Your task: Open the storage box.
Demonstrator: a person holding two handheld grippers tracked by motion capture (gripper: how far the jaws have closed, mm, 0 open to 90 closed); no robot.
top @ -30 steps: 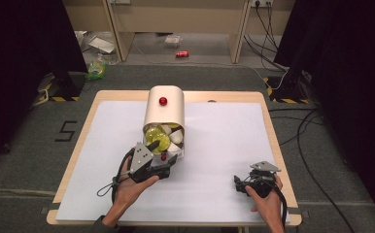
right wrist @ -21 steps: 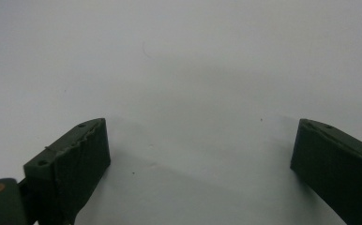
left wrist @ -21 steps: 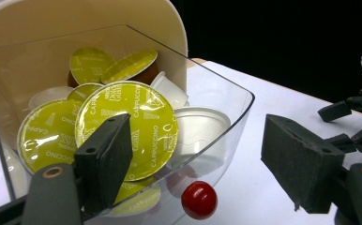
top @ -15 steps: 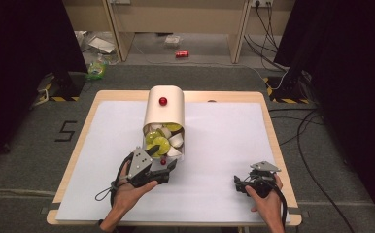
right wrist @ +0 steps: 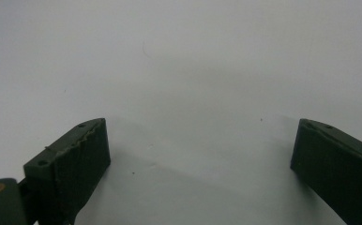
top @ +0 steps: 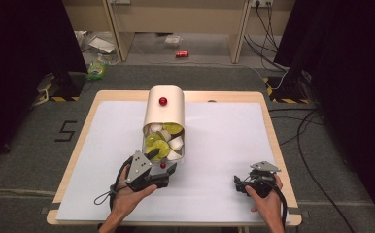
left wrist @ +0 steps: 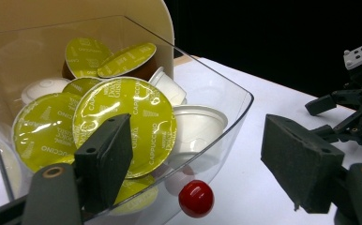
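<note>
Clear plastic is what catches the eye: the drawer [top: 181, 145] of the cream box [top: 156, 116] now stands further out toward six o'clock than it did a second ago, and the left gripper [top: 165, 171] has backed off with it toward the person. By my reckoning the drawer is open enough, and picking a capsule comes next.

The left gripper view shows what the high view cannot. The jaws stand wide apart, gripping nothing, and the drawer's red knob [left wrist: 196, 198] sits low between them, free of both pads. It also lets you read the green foil capsules [left wrist: 123, 122] marked cappuccino, heaped with white ones [left wrist: 195, 126] against the curved front wall [left wrist: 226, 93].

From above you get the layout instead. The box sits toward twelve o'clock on the white table [top: 224, 136], and the right gripper [top: 239, 182] rests well apart at about four o'clock from the drawer. In the right gripper view its jaws are spread wide too, over bare white surface [right wrist: 184, 70].
</note>
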